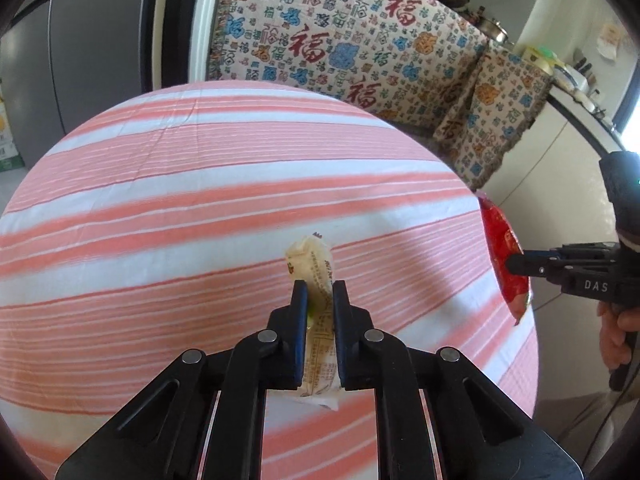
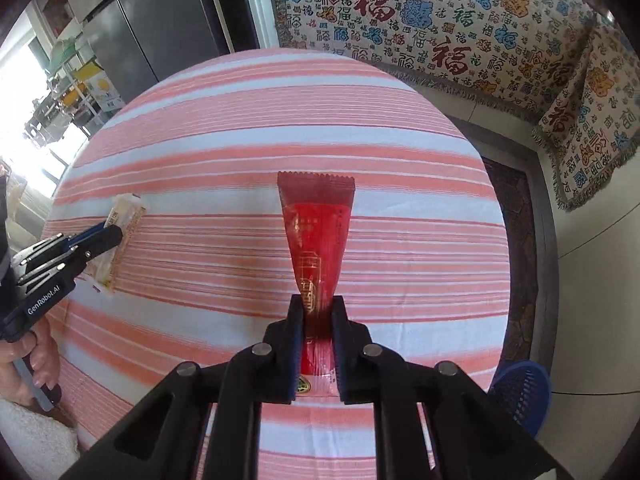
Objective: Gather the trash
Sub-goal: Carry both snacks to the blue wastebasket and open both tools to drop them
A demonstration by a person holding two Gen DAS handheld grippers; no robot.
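Black linkage arms fill the bottom of each wrist view, ending in two fingers closed on a wrapper. On the left gripper (image 1: 320, 292), the jaws stand narrow and clamp a cream wrapper (image 1: 310, 264) near its middle; the top of the wrapper rises above the fingertips and its lower end hangs out beneath the pads. On the right gripper (image 2: 317, 304), the jaws are likewise narrow and pinch a red wrapper (image 2: 316, 232) near its lower end; the wrapper stands upright and widens toward a serrated top edge. Both wrappers are over the table (image 1: 160, 200), which is covered with a pink-and-white striped cloth. In the right wrist view, the left gripper appears at the left edge with the cream wrapper in its fingers, held by a hand (image 2: 36, 356) on the handle. In the left wrist view, the right gripper appears at the right edge, closed on the red wrapper beside the table rim. A blue basket (image 2: 520, 396) stands on the floor beside the table, at the right. A patterned throw (image 2: 440, 28) covers seating beyond the table.
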